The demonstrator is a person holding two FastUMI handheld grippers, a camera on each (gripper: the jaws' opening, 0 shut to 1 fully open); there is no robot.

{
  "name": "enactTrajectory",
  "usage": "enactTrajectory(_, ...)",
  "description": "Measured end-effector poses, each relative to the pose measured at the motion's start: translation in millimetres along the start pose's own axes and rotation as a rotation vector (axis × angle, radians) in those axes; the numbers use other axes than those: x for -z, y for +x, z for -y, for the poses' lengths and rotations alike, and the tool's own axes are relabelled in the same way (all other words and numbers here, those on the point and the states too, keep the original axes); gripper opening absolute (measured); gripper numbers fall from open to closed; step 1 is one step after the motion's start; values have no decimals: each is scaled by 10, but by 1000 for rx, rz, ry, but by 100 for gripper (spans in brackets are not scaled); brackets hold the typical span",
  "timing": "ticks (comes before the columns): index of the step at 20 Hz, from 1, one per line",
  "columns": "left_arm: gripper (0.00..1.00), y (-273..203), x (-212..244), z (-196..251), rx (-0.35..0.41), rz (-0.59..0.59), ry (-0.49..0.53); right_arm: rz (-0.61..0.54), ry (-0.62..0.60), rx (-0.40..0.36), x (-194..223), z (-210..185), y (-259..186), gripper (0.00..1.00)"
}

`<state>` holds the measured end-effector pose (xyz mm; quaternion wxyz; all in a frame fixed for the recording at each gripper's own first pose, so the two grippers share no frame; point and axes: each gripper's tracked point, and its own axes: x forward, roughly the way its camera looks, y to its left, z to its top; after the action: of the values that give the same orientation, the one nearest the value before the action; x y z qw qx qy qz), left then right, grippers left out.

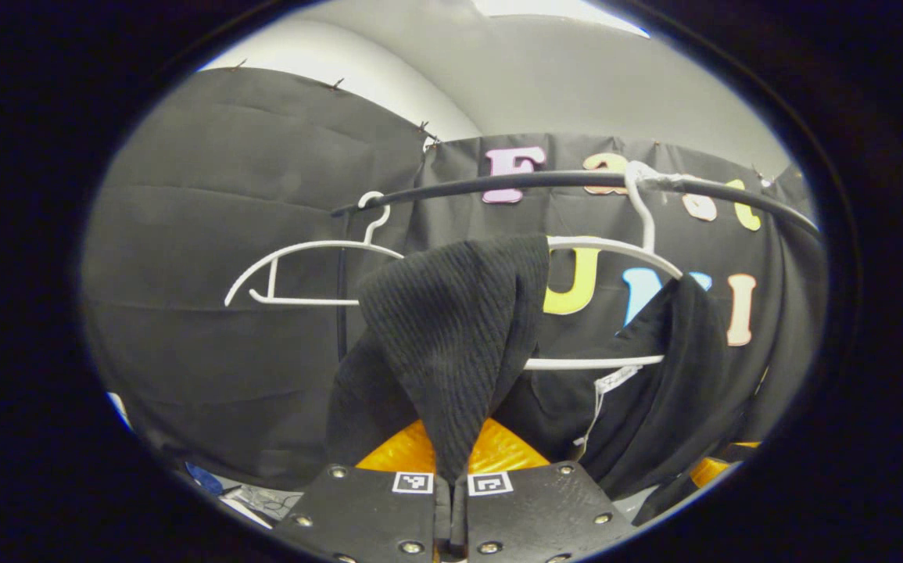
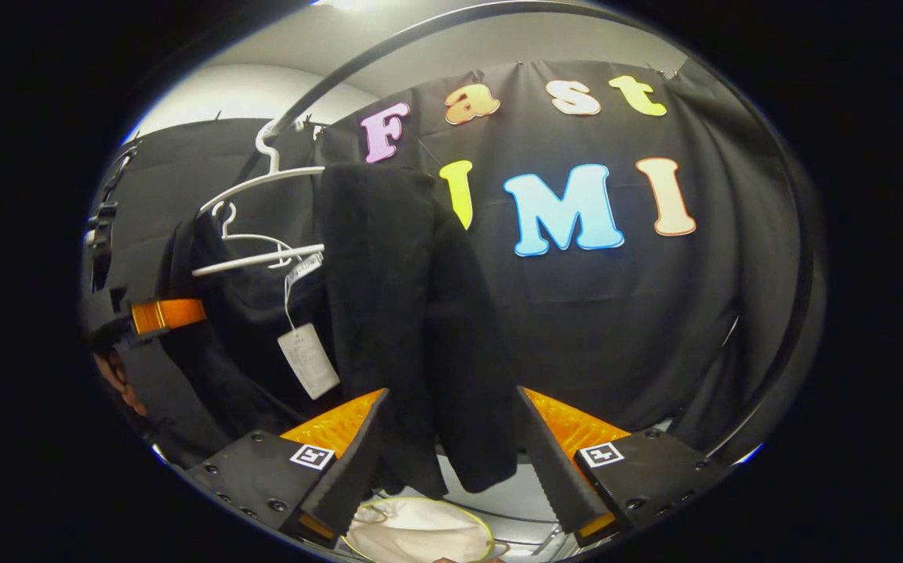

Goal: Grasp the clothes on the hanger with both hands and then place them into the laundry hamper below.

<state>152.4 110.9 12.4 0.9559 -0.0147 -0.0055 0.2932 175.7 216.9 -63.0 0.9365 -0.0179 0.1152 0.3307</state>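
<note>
Pinching hard at six o'clock in the left gripper view, the left hand-held gripper (image 1: 451,500) has its two fingers clenched on the hanging point of the black knit garment (image 1: 451,344), the ribbed cloth rising from between them like a tent. That grip looks set low so the cloth can be drawn off rather than torn. In the right gripper view, the right hand-held gripper (image 2: 451,469) stands released, fingers spread wide at five and seven o'clock with the other drape of the garment hanging between them, not pressed by either. Below, at six o'clock, a pale round rim shows, likely the laundry hamper (image 2: 420,528), waiting under the clothes. A paper tag (image 2: 308,361) dangles at nine o'clock. Further up, the garment is folded over the white hanger (image 1: 615,250), hooked on the black rail (image 1: 560,181) at twelve; an empty white hanger (image 1: 295,274) sits at ten o'clock. My read: the right side must close before anything lifts.
</note>
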Motion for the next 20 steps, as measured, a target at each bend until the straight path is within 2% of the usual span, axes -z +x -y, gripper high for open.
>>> enactTrajectory(5, 0, -35, -93, -50, 46, 7, -26, -12, 27, -50, -201, -393, 234, 93)
enactTrajectory(8, 0, -73, -101, -36, 79, 13, -32, -17, -17, -57, -265, -594, 339, 92)
enactTrajectory(9, 0, -83, -99, -29, 88, 12, -36, -15, -37, -43, -272, -618, 360, 92)
enactTrajectory(10, 0, -79, -88, -28, 96, 10, -41, -12, -49, -20, -288, -618, 391, 98)
enactTrajectory(12, 0, -60, -88, -19, 105, 15, -53, -15, -50, -3, -286, -687, 462, 98)
enactTrajectory(13, 0, -46, -82, -8, 110, 16, -57, -16, -46, 1, -294, -724, 511, 93)
enactTrajectory(14, 0, -39, -58, -17, 113, 12, -55, -19, -45, 5, -283, -756, 545, 93)
enactTrajectory(17, 0, -42, -75, -42, 129, 9, -53, -13, -69, 61, -304, -730, 679, 92)
enactTrajectory(18, 0, -49, -70, -52, 134, 8, -54, -4, -70, 82, -339, -702, 721, 98)
enactTrajectory(20, 0, -59, -66, -59, 142, 5, -52, 17, -57, 126, -404, -631, 827, 98)
